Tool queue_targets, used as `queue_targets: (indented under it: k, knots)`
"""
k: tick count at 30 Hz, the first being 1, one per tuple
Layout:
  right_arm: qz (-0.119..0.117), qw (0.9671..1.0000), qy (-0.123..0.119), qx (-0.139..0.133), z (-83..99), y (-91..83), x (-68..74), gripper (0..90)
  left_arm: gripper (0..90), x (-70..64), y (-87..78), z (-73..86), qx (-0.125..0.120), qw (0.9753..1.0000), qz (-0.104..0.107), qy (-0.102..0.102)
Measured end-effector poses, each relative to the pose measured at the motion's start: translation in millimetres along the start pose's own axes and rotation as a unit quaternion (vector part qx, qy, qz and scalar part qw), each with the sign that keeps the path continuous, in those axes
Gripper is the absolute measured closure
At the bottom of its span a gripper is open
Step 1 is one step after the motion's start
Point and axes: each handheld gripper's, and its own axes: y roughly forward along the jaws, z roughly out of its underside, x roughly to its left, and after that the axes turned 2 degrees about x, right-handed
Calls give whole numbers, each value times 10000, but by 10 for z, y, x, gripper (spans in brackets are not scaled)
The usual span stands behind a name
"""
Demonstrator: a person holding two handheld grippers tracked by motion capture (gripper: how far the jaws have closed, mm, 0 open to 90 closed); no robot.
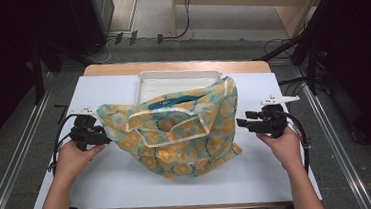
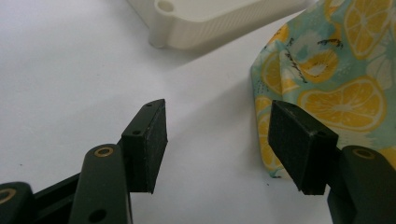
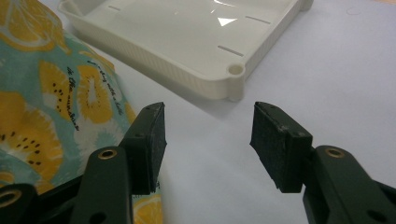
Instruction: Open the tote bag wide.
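high view: crumpled citrus-print cloth bag (image 1: 178, 132) between gaping left claw (image 1: 107, 138), right claw (image 1: 240, 123).

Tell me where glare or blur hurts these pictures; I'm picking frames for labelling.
High view: even light on the table, dark room corners, the bag slightly soft. Left gripper view: the bag's lemon print is sharp, the tray behind blurs. Right gripper view: a bright glare patch on the tray floor, near bag cloth soft.
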Motion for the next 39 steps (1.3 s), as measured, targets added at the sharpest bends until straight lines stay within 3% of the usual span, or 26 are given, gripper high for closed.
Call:
queue_targets:
  k: [5, 16, 39]
  knots:
    - [-31, 10000, -1, 52, -2, -20, 9, 460, 396, -4, -30, -6, -171, 9998, -45, 13]
    - [-98, 9999, -109, -2, 11, -38, 46, 477, 442, -11, -112, -35, -281, 9995, -59, 93]
    - [-18, 9999, -129, 53, -38, -12, 55, 468, 441, 8, -166, 13, -283, 9996, -3, -39]
